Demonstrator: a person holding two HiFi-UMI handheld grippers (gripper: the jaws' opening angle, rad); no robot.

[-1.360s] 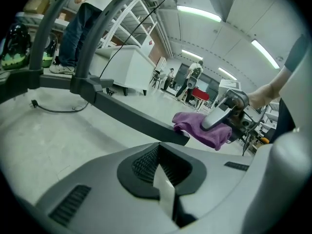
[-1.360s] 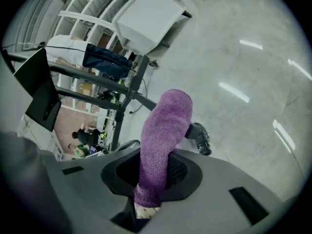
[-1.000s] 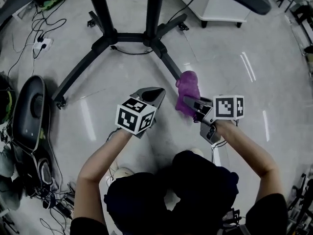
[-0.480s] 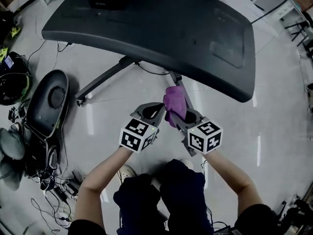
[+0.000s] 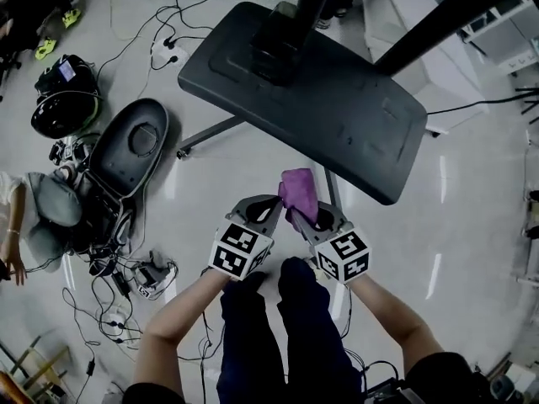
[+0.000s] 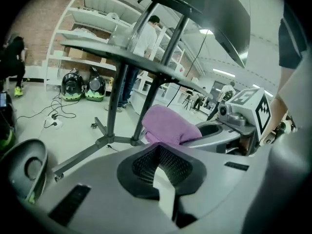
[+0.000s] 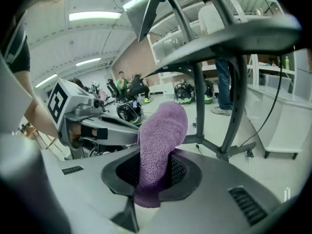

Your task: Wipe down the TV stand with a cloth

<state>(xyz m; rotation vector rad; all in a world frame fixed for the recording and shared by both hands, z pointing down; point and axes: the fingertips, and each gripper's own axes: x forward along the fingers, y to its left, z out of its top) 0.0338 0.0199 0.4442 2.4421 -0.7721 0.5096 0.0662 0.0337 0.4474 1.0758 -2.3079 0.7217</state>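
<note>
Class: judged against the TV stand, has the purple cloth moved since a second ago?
Yes. The cloth, gripped in the right gripper, was down by the end of a base leg; it now looks raised, close to the near edge of the shelf.

Bunched purple terry cloth (image 5: 298, 194) stands upright, pinched in the fingers of the right gripper (image 5: 303, 215), near the dark TV stand (image 5: 337, 116).

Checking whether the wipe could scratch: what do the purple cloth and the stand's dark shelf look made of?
The purple cloth: matte, with a fuzzy nap and soft folds, so likely terry or microfibre. The stand's shelf: a smooth dark grey panel with a faint sheen and moulded recesses; probably plastic, possibly painted metal.
</note>
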